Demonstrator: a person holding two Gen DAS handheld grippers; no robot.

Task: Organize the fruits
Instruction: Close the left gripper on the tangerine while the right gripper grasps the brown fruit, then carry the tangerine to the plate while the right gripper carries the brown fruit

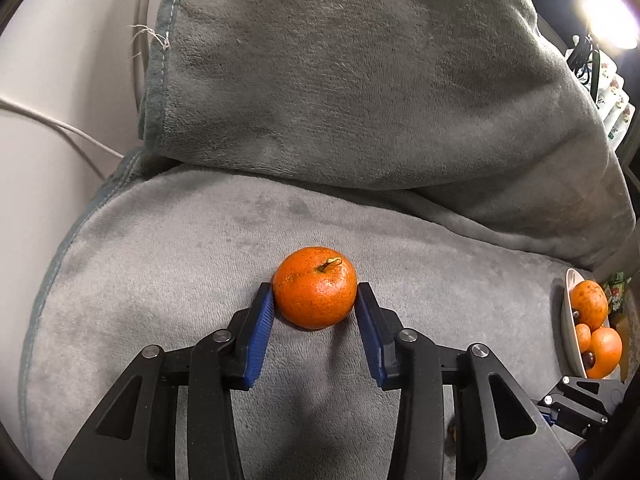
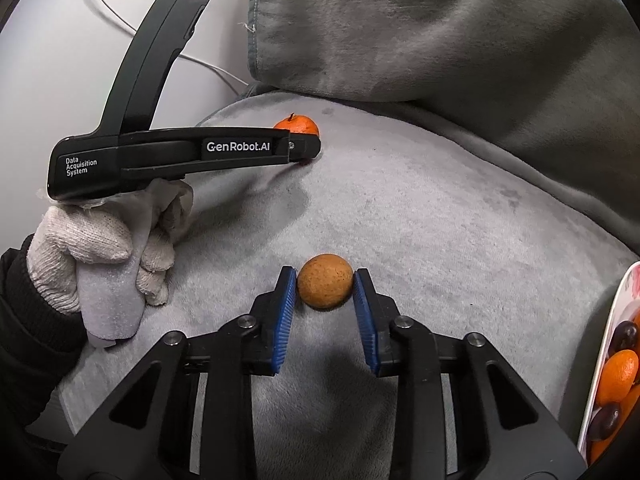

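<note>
Each gripper has its fruit squarely between the pads on the grey blanket (image 1: 160, 280): left gripper (image 1: 315, 300) pinching the orange (image 1: 315, 287), right gripper (image 2: 325, 292) pinching the brown ball-shaped fruit (image 2: 325, 287), the bowl (image 1: 568, 320) off to the right.

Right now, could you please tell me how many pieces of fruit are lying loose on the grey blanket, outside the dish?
2: a bright orange tangerine between the left gripper's jaws, and a small round tan-brown fruit between the right gripper's jaws. Folds may hide more.
</note>
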